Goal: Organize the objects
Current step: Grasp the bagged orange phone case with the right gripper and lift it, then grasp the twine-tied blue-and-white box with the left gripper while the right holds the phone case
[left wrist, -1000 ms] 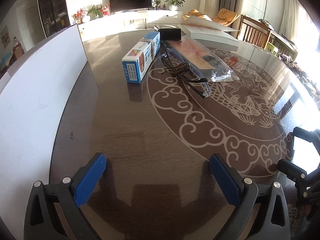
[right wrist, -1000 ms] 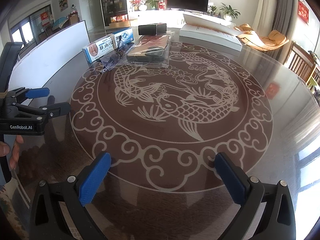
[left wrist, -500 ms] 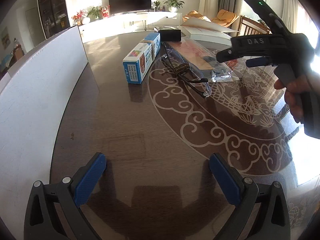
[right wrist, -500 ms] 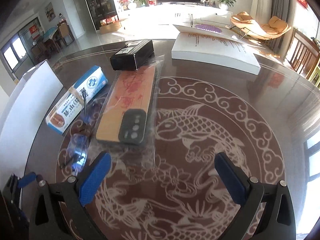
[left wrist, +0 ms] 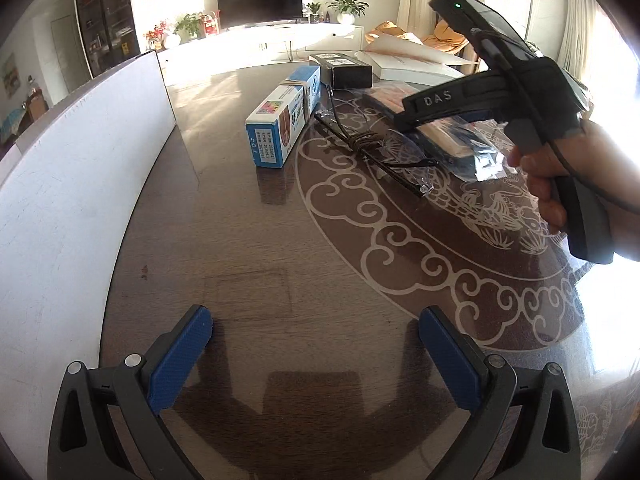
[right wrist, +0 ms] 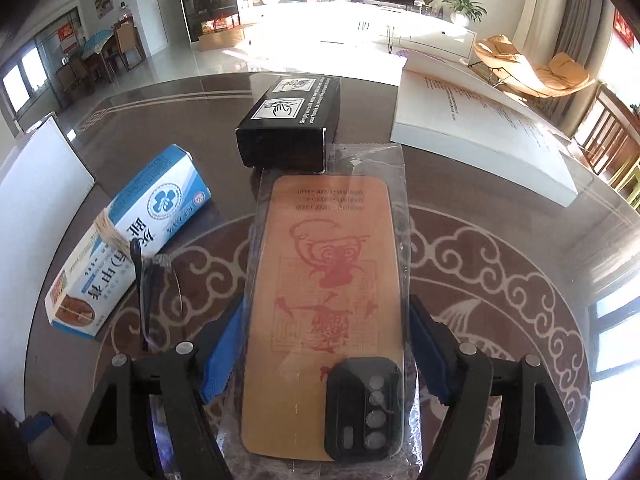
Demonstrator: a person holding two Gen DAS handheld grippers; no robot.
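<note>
**Bagged phone case lies lengthwise between the right tongs**

A phone case in a clear bag (right wrist: 326, 312) lies flat on the table (right wrist: 500, 248), its long axis running straight ahead from the right gripper (right wrist: 324, 354). The blue pads flank its two long edges; whether they are pressing yet is unclear. A black box (right wrist: 290, 124) sits just beyond. The left gripper (left wrist: 316, 356) hovers well back, spread apart and empty.

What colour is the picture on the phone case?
Red, on the tan phone case; clearest in the right wrist view.

A dark television (left wrist: 259, 3) stands beyond the patterned table (left wrist: 280, 248), potted plants (left wrist: 347, 3) beside it
</note>
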